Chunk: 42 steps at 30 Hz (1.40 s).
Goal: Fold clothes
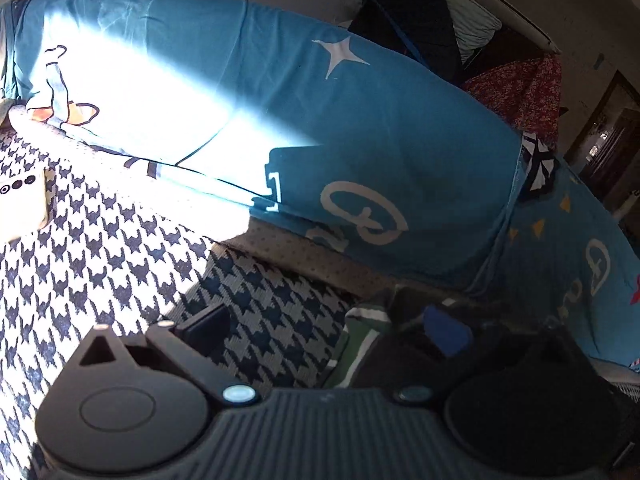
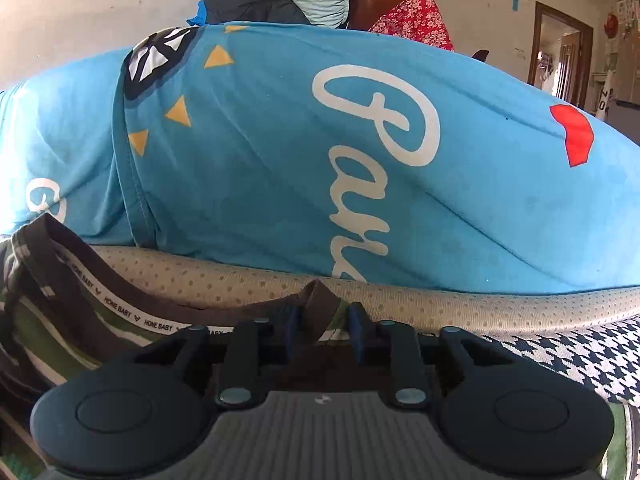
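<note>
A green-and-white striped garment with a dark waistband printed "HONE BABY" [image 2: 100, 312] lies on the houndstooth cover. My right gripper [image 2: 322, 326] is shut on a fold of that waistband, its blue pads pinching the cloth. In the left wrist view the same striped garment [image 1: 360, 336] lies low at the right. My left gripper [image 1: 320, 332] stands with its fingers wide apart; the left finger [image 1: 204, 328] rests on the cover and the blue pad [image 1: 444, 334] sits over the dark cloth.
A blue printed blanket [image 1: 360, 120] [image 2: 280, 160] covers a raised mattress edge just ahead. A houndstooth cover [image 1: 100, 260] [image 2: 580, 356] spreads below. A white box [image 1: 22, 200] sits far left. Piled clothes [image 2: 280, 4] and a doorway [image 2: 560, 52] lie beyond.
</note>
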Motion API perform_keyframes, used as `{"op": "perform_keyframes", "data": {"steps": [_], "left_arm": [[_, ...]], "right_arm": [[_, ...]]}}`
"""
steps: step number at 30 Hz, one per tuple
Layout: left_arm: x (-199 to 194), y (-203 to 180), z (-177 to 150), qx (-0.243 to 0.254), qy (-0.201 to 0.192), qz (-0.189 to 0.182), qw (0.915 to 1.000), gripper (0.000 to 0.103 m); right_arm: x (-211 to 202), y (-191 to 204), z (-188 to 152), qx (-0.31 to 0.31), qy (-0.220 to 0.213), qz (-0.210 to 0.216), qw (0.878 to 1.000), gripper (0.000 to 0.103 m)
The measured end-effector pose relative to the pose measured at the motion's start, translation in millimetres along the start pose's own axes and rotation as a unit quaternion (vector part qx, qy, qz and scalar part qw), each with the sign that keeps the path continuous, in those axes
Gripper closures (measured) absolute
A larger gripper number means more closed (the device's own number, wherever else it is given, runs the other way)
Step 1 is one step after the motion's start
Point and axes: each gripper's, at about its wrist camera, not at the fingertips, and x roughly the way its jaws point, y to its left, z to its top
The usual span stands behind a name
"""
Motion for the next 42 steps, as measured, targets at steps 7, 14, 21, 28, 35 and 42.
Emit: {"op": "perform_keyframes", "data": {"steps": [7, 14, 21, 28, 35, 42], "left_arm": [[3.5, -10.1, -7.2, 0.029, 0.008, 0.023, 0.9993, 0.000], [-2.5, -5.6, -3.5, 0.022, 0.009, 0.042, 0.9989, 0.000], [-21.5, -10.2, -5.8, 0.041, 0.012, 0.029, 0.9987, 0.000], [-41.9, -14.2, -15.9, 0.104, 0.012, 0.007, 0.9944, 0.000], [-56.0, -45.2, -43.8, 0.192, 0.008, -0.020, 0.9811, 0.000], [-55.0, -68.2, -62.9, 0.255, -0.005, -0.032, 0.9665, 0.000]], "right_arm": [[-2.8, -3.8, 3.7, 0.042, -0.030, -0.054, 0.997, 0.095], [-9.5, -5.9, 12.3, 0.077, -0.040, -0.075, 0.993, 0.080], [-44.8, 0.9, 38.7, 0.096, -0.034, -0.010, 0.995, 0.070], [-90.2, 25.2, 23.6, 0.102, -0.007, 0.022, 0.995, 0.055], [-134.8, 27.9, -24.6, 0.113, 0.074, -0.010, 0.991, 0.051], [-145.5, 16.5, -46.5, 0.180, 0.141, -0.005, 0.974, 0.051]]}}
